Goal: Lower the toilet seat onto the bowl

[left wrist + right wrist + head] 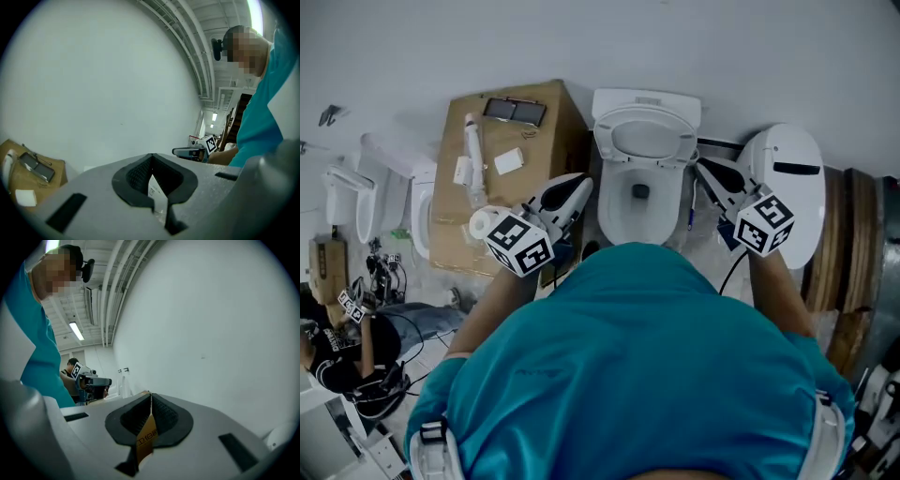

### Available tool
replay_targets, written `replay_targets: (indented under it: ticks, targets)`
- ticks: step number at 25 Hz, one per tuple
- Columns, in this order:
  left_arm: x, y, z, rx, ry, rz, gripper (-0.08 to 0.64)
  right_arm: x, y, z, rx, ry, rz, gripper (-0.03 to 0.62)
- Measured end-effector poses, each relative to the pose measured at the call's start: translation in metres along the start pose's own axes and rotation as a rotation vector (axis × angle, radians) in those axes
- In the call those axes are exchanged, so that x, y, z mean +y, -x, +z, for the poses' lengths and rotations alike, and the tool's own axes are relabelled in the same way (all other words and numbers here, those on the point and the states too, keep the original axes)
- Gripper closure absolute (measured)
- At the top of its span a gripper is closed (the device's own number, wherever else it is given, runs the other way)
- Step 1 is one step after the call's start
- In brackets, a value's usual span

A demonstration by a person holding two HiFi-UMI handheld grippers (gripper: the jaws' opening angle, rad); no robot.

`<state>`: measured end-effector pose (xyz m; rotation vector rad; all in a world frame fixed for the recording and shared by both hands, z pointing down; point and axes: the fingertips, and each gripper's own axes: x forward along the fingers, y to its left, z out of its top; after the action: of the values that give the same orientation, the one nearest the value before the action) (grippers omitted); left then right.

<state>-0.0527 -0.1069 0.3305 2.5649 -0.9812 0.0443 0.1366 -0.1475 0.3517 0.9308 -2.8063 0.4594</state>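
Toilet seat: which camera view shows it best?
The head view: the toilet seat stands raised behind the open bowl. Both gripper views show mostly wall; no seat can be made out there.

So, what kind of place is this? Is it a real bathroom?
Probably not: it looks like a workshop or test hall. The toilet stands beside a cardboard box, a second toilet sits further left, and exposed pipes run overhead.
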Motion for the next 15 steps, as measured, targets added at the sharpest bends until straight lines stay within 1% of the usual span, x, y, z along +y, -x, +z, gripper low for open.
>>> replay_targets:
  ticks: [2,4,6,8,10,11,15]
  targets:
    - [0.012,0.006,0.003,0.011,-0.011,-0.021,0.557,0.001,-0.015,-0.007,0.026,-0.025,-0.032,0.589]
    - [0.03,0.006,0.006,0.02,-0.017,-0.029,0.557,-0.006,-0.038,-0.012,0.072,-0.001,-0.067,0.589]
    - [0.048,0.003,0.005,0.03,-0.01,-0.03,0.557,-0.018,-0.065,-0.017,0.129,0.066,-0.092,0.589]
    - [0.063,-0.004,0.001,0.039,-0.002,-0.028,0.557,-0.032,-0.092,-0.026,0.198,0.147,-0.096,0.577]
    - [0.076,-0.013,-0.007,0.05,0.005,-0.017,0.557,-0.048,-0.119,-0.041,0.28,0.225,-0.091,0.528]
    - [0.082,-0.017,-0.012,0.055,0.01,-0.01,0.557,-0.057,-0.131,-0.049,0.321,0.264,-0.091,0.517]
    - [0.099,-0.027,-0.033,0.081,0.038,0.012,0.557,-0.094,-0.172,-0.085,0.483,0.421,-0.107,0.502]
